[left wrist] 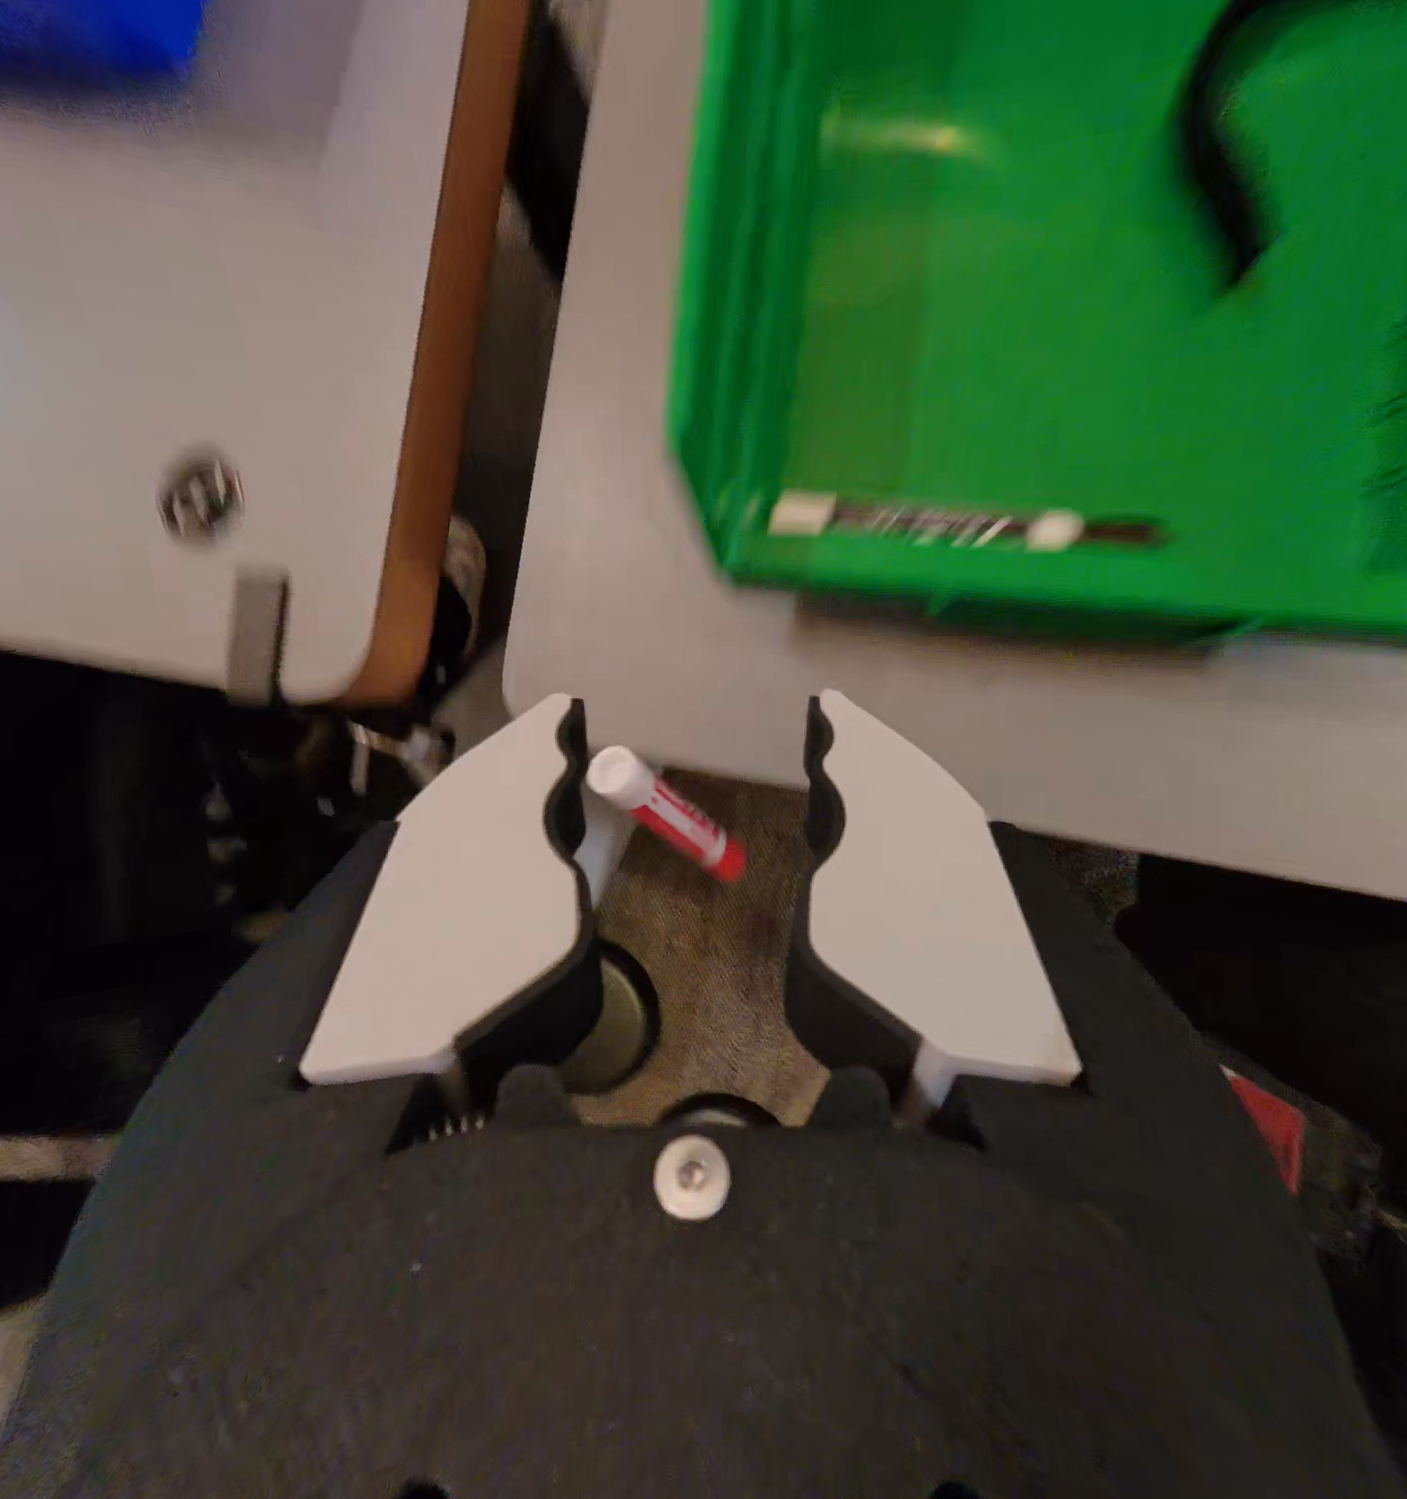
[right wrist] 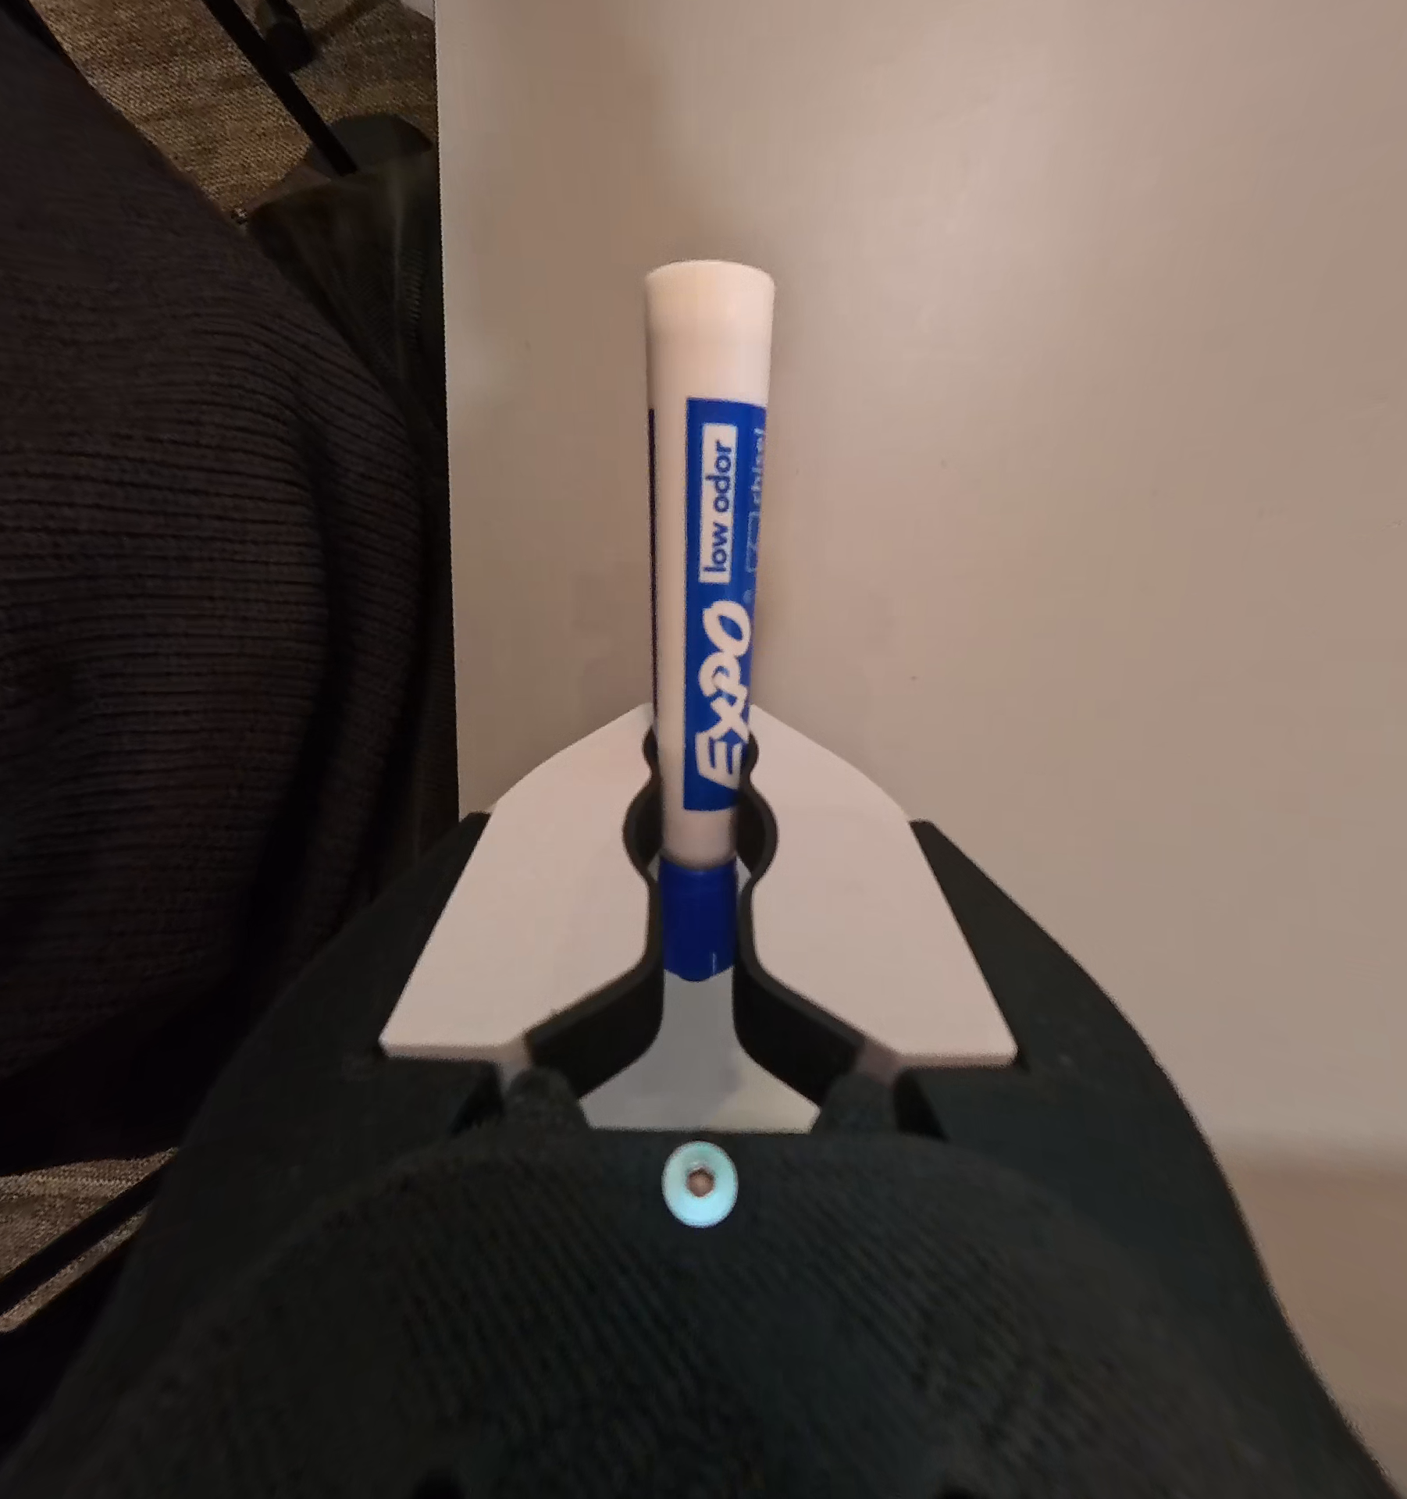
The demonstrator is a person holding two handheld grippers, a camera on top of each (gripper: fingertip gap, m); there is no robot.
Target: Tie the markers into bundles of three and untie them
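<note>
Right tool (right wrist: 700, 762) clamps a blue marker (right wrist: 708, 519) pointing straight ahead; left tool (left wrist: 692, 730), jaws apart, hovers above a red marker (left wrist: 668, 811).

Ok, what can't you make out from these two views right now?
- Red marker, left wrist view: below the open left gripper, one end behind its left finger; whether it rests on the floor or is in the air is unclear.
- Green bin, left view: blurred, cut by the edges.
- Blue marker, right view: tip end hidden between the right gripper fingers.
</note>
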